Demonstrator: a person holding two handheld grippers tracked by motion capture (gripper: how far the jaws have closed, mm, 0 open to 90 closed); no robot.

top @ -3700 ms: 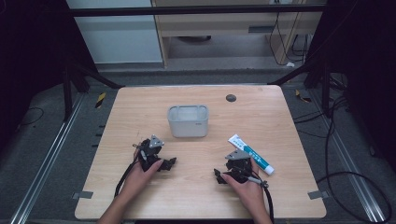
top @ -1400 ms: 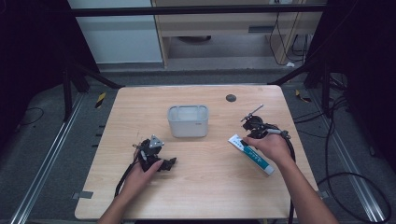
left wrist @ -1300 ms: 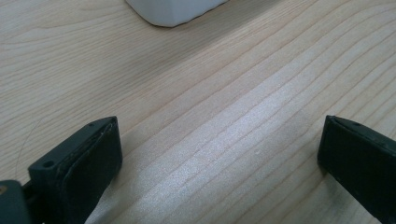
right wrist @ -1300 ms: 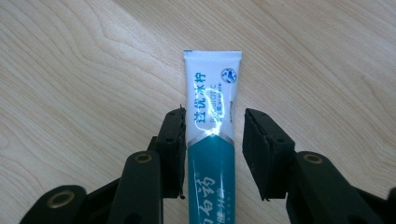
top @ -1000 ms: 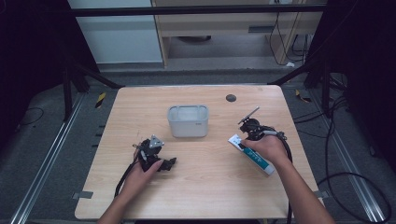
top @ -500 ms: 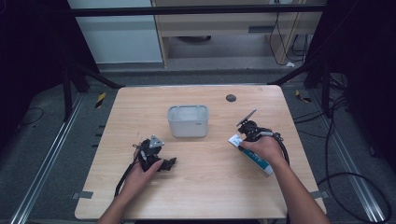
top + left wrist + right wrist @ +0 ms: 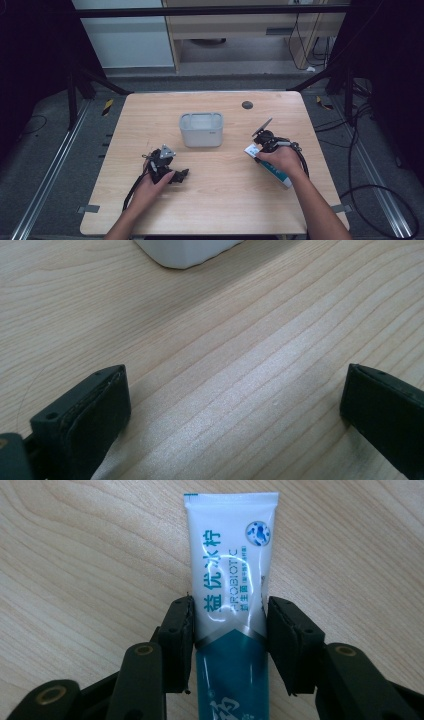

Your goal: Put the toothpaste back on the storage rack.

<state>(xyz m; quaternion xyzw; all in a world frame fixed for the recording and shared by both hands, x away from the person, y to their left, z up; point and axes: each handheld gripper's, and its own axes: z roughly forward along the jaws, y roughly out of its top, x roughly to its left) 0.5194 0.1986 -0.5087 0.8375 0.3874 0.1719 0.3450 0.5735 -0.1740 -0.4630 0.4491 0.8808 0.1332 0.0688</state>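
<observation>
A white and teal toothpaste tube [image 7: 278, 176] lies flat on the right side of the wooden table [image 7: 225, 210]. My right gripper [image 7: 260, 150] is down over its white end. In the right gripper view, the tube [image 7: 232, 555] runs between the two jaws and both pads press its sides, so my right gripper [image 7: 230, 640] is shut on it. My left gripper [image 7: 180, 176] rests on the table at the front left. Its jaws stand wide apart over bare wood in the left gripper view, where the left gripper [image 7: 232, 410] holds nothing.
A translucent white box [image 7: 201, 130] stands at the table's middle, between the two grippers; its corner [image 7: 185, 250] shows ahead of the left jaws. A small dark round spot [image 7: 247, 105] lies near the far edge. Cables [image 7: 370, 200] trail on the floor at right.
The right hand moved from the table's front up to the tube, then settled the gripper on its white end. The left gripper stayed put.
</observation>
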